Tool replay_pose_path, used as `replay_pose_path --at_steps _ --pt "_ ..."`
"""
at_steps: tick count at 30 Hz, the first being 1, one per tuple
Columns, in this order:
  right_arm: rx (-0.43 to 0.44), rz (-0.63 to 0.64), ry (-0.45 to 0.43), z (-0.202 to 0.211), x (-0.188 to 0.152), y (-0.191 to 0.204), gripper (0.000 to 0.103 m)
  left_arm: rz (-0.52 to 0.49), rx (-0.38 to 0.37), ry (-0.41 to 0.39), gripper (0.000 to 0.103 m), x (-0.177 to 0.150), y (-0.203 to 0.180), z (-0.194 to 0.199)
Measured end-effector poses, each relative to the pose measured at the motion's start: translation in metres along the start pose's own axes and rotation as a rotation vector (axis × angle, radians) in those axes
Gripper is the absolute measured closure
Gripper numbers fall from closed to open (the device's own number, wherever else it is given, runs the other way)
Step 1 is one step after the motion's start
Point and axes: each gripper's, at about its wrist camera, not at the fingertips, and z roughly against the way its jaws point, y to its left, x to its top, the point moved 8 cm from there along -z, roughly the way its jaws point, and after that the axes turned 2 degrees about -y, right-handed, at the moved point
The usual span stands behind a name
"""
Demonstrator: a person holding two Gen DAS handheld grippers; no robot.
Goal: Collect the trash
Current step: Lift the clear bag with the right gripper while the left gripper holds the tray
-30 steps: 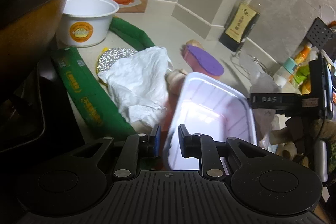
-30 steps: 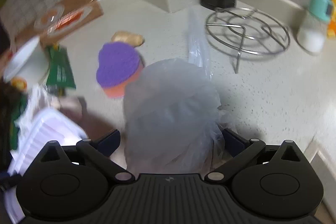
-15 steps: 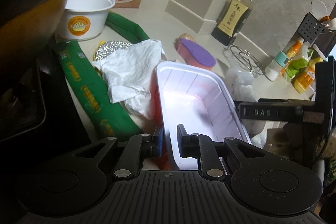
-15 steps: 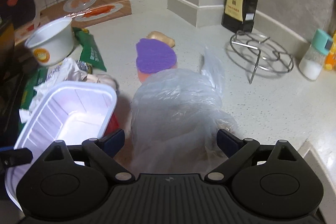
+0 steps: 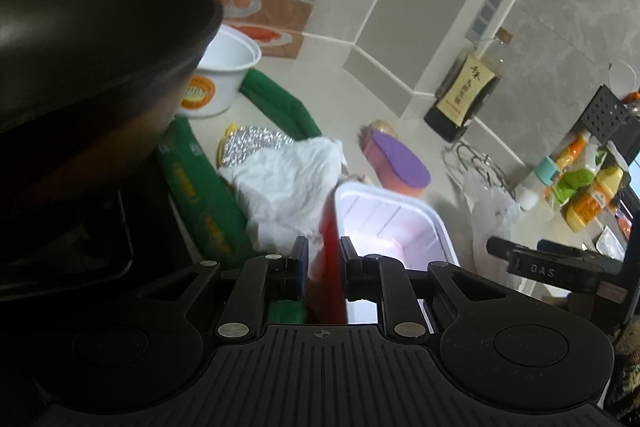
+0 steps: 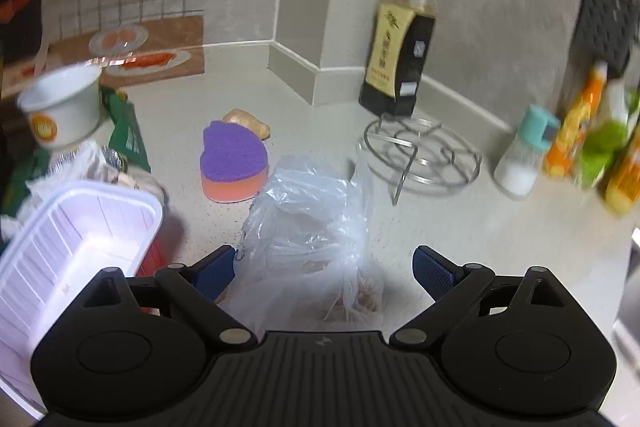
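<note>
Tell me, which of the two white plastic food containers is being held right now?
The rectangular ribbed white tray with a red outside: the left gripper pinches its near wall. The round white bowl with the orange label just sits on the counter farther back.

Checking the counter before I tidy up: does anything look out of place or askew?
Yes. The white tray hangs tilted in the left gripper, clamped by its wall. Loose trash litters the counter: a crumpled white wrapper, green packets and a limp clear plastic bag between the right gripper's open jaws.
</note>
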Motion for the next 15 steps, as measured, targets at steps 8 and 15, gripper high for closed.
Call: replay_pose_path --at_steps 8,15 --pt "0.004 0.020 -0.009 0.007 -0.011 -0.004 0.008 -0.170 0.042 0.045 0.084 -0.003 -0.031 -0.027" --pt "0.070 -0.046 -0.058 0.021 0.000 -0.015 0.008 -0.178 0.078 0.115 0.084 -0.019 -0.027 -0.045"
